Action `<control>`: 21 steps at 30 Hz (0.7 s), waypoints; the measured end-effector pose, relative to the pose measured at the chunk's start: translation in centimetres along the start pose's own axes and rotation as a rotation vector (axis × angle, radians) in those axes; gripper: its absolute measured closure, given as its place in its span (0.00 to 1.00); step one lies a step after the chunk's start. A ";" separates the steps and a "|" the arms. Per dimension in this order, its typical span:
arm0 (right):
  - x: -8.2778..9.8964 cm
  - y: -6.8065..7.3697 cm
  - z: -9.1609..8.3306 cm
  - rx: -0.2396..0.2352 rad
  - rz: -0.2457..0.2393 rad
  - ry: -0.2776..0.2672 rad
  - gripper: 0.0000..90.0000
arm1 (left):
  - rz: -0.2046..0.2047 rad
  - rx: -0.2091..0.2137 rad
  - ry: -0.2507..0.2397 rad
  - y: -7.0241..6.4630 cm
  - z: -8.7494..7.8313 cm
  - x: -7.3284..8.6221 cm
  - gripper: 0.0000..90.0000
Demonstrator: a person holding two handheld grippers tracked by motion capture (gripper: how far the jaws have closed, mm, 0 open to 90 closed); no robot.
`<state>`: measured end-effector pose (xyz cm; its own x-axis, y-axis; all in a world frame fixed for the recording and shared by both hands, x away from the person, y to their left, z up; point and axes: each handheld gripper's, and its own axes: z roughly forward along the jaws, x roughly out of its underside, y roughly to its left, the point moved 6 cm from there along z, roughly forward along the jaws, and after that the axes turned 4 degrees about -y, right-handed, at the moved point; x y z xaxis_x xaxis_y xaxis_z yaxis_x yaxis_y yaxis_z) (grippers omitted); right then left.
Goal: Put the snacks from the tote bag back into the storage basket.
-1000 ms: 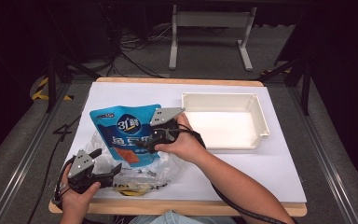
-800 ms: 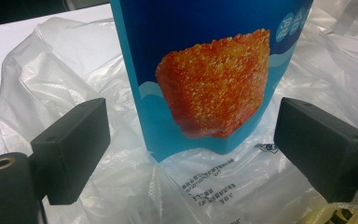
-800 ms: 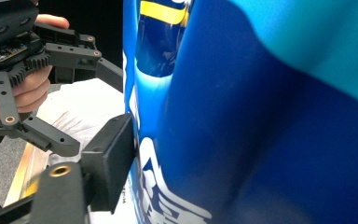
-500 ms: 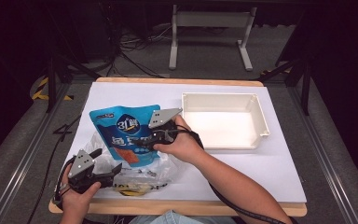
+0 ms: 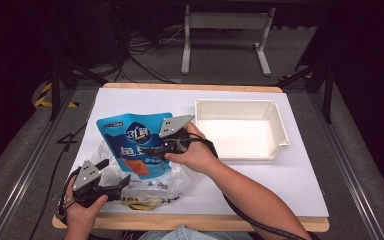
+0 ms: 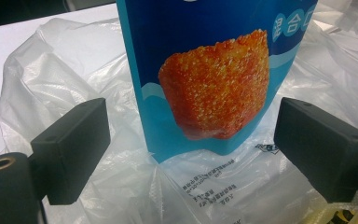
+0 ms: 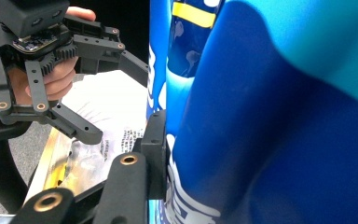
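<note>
Pouch (image 5: 132,142): clamped in my right gripper (image 5: 156,149), drawn slightly further out of bag (image 5: 172,175) than a second ago; left gripper (image 5: 114,182) spread, empty.

- Looks like a lab or recording studio, not a home.
- Dark, black-draped surroundings around one lit white-topped wooden-edged table (image 5: 300,200).
- Grey carpeted floor (image 5: 360,150) with loose black cables (image 5: 145,60) trailing across it.
- Yellow-black hazard tape (image 5: 45,95) on the floor at left.
- White metal stand frame (image 5: 225,35) behind the table; black tripod-like legs (image 5: 65,80) at the sides.
</note>
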<state>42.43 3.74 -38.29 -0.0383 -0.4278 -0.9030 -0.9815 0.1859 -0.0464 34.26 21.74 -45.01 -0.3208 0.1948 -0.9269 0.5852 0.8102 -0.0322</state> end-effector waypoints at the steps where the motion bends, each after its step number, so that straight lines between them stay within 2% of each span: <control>1: 0.0 0.0 0.0 0.001 0.003 0.001 0.70 | 0.000 0.000 0.000 0.0 0.0 0.0 0.13; 11: -0.4 0.1 0.0 0.013 -0.001 0.010 0.71 | -0.001 0.001 -0.001 0.0 0.0 0.0 0.13; 21: -2.2 0.4 -1.1 0.008 -0.013 0.011 0.71 | 0.001 0.003 0.002 0.0 0.0 0.0 0.13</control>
<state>41.92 3.80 -35.82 -0.0280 -0.4396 -0.8977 -0.9803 0.1877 -0.0614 34.24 21.78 -44.99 -0.3213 0.1969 -0.9263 0.5881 0.8081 -0.0322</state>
